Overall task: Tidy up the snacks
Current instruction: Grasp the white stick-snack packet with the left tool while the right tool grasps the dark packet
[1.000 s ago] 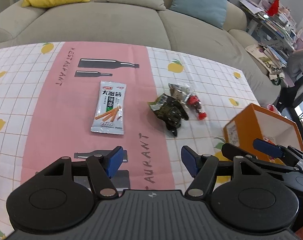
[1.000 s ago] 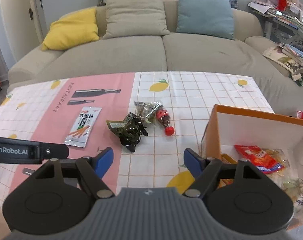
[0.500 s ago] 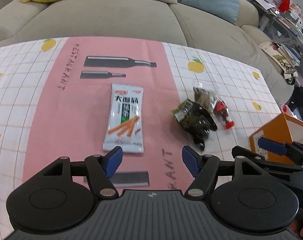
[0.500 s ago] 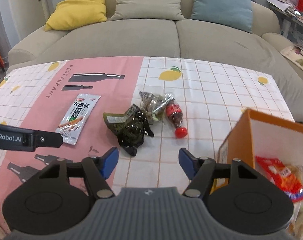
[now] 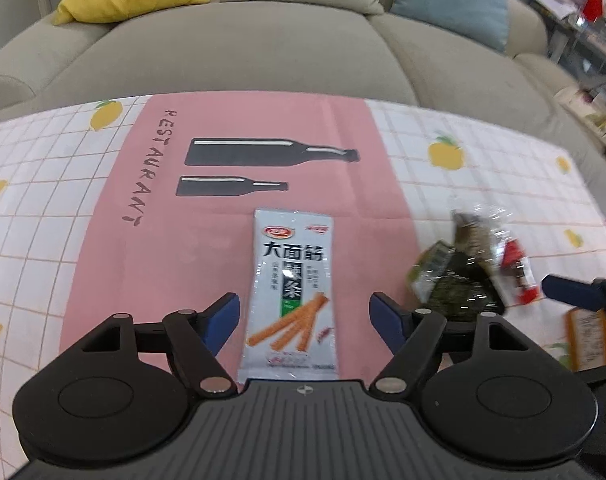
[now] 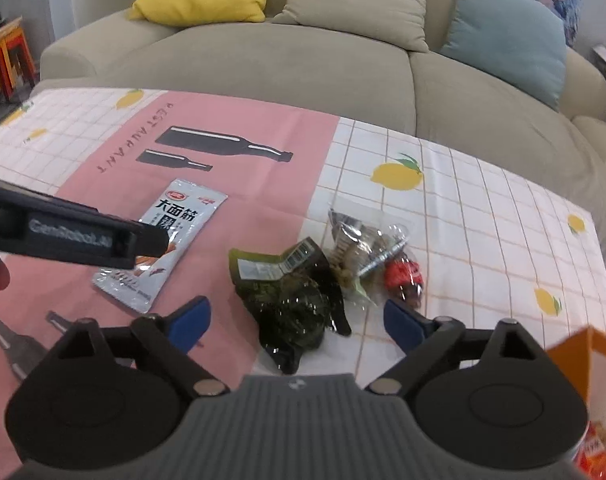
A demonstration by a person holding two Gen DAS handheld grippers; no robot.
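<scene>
We judge the job partly done: some snacks already sit in the orange box [image 6: 583,354] at lower right; both grippers' jaws are opening, nothing pinched, left gripper [image 5: 303,314] straddling the silver packet [image 5: 293,292] at frame centre, right gripper [image 6: 293,320] over the dark seaweed pack [image 6: 291,296], with perhaps two more wrappers beside it.

The orange box [image 6: 595,364] is cut off by the right edge, and the red packet [image 6: 595,456] inside it shows only a corner. The left gripper's arm [image 6: 75,236] hides the middle of the grey snack packet [image 6: 183,216]. The small print on the dark green packet [image 6: 291,300] is too blurred to read.
</scene>
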